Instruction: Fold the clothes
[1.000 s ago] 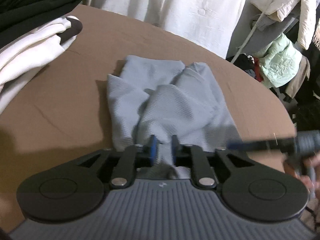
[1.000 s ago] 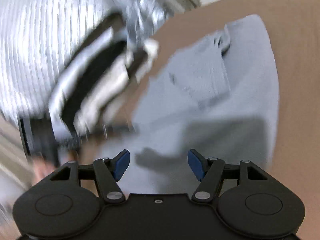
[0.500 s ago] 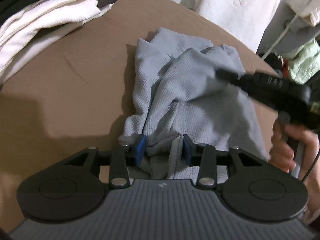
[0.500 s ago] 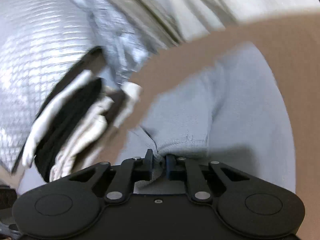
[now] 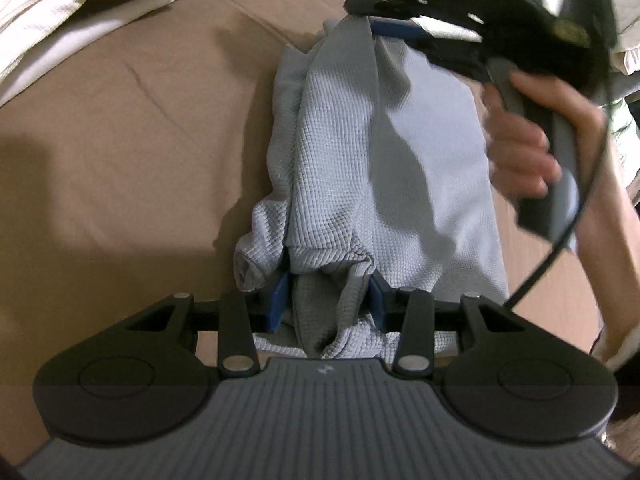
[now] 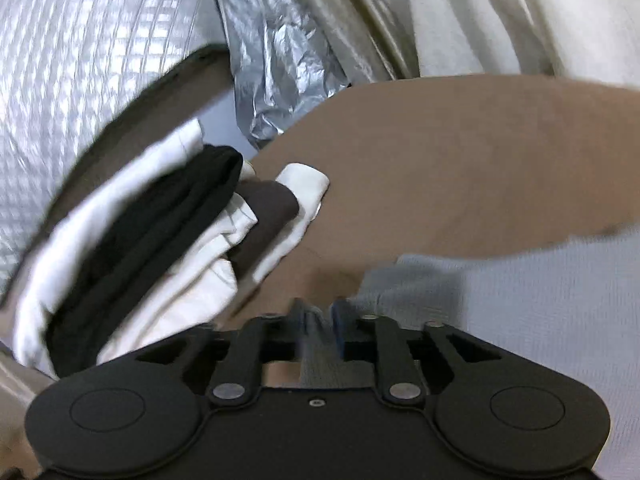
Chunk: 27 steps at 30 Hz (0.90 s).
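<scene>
Since the earlier frame my right claw (image 5: pixel 384 28) has carried its corner of the grey garment (image 5: pixel 400 168) away to the far end of the cloth, and the bunched folds are now pulled long along the bench (image 5: pixel 120 128). The garment lies stretched between my two claws, near the middle of the bench, well apart from the pile of folded clothes (image 6: pixel 160 232) at the left edge.

My left claw (image 5: pixel 328 300) has the near hem between its blue pads, but its jaws are opening; the fabric sits loose there, so I count it as released. My right claw is opening too, though in its own view a strip of cloth is pinched between the pads.

I think the danger is in this double loosening. If both grips go slack while the cloth is under tension, the hem can spring back and the fold line will be lost. The left side of the garment is also rolled up in thick wrinkles; folding over them would give a crooked, lumpy packet. A fast pull with the right hand could drag the whole garment across the bench.
</scene>
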Available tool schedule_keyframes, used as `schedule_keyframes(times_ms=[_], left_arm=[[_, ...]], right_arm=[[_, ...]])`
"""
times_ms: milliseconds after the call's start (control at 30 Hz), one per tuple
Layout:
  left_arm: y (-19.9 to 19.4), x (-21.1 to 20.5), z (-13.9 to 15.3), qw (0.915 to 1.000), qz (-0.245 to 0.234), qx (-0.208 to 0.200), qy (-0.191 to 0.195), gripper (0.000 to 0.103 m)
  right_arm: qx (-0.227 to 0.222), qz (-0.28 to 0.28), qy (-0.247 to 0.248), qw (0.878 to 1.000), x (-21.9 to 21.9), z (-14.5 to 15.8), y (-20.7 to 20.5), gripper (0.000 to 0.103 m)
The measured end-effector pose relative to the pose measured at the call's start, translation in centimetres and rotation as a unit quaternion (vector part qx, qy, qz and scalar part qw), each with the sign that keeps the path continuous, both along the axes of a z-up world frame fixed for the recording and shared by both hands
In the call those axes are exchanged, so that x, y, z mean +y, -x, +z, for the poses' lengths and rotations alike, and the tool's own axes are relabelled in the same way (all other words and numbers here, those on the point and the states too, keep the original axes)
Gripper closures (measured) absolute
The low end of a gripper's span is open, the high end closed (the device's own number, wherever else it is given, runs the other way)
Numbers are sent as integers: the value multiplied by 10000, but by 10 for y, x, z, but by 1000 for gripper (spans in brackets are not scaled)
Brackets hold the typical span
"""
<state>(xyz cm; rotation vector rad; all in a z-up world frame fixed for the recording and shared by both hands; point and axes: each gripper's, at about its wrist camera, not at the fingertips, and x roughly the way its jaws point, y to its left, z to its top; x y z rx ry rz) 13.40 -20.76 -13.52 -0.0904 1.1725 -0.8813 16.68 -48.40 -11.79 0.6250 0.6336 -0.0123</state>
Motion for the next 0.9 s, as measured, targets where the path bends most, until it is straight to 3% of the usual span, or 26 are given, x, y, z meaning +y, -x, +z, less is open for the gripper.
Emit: schedule_keyframes(times_ms=[33,167,300,333,367,400,533,633,700,767,800,867,900], left_arm=[[0,0,0,10000,9,14,11,62],[1,-6,-1,10000,18,30,16,53],[3,-17,-3,9999,-42,-108,-59,48],[5,-20,-3,9997,-45,-219,-122,57],[8,-25,0,9988,-3,-410,-254,95],[11,-29,3,9975,36,-599,-378,94],[25,-20,41,9918,104,-1269,-133,95],[18,-11,30,9929,376,-1052,-414,94],[11,-13,3,9940,421,-625,-797,91],[8,-11,3,9954,447,-508,-682,89],[6,-9,10,9963,444,-452,-585,85],[5,-1,24,9970,489,-510,-315,55],[5,4,31,9965,536,-617,-152,48]], right_arm=[[1,-38,-55,10000,1,2,13,48],[26,78,283,9996,21,8,73,46],[457,498,846,9941,31,9,135,45],[622,620,1013,9910,33,8,150,44],[793,738,1157,9874,35,6,163,44],[935,848,1277,9838,36,4,174,44],[1384,1157,1537,9715,43,-11,207,44],[1680,1295,1336,9681,46,-27,216,39],[1957,1319,1342,9624,49,-38,213,39],[2127,1259,1329,9598,51,-44,212,39],[2029,1164,1224,9645,49,-41,213,39],[1729,1037,777,9764,40,-35,220,38],[1624,954,539,9806,35,-34,224,37]])
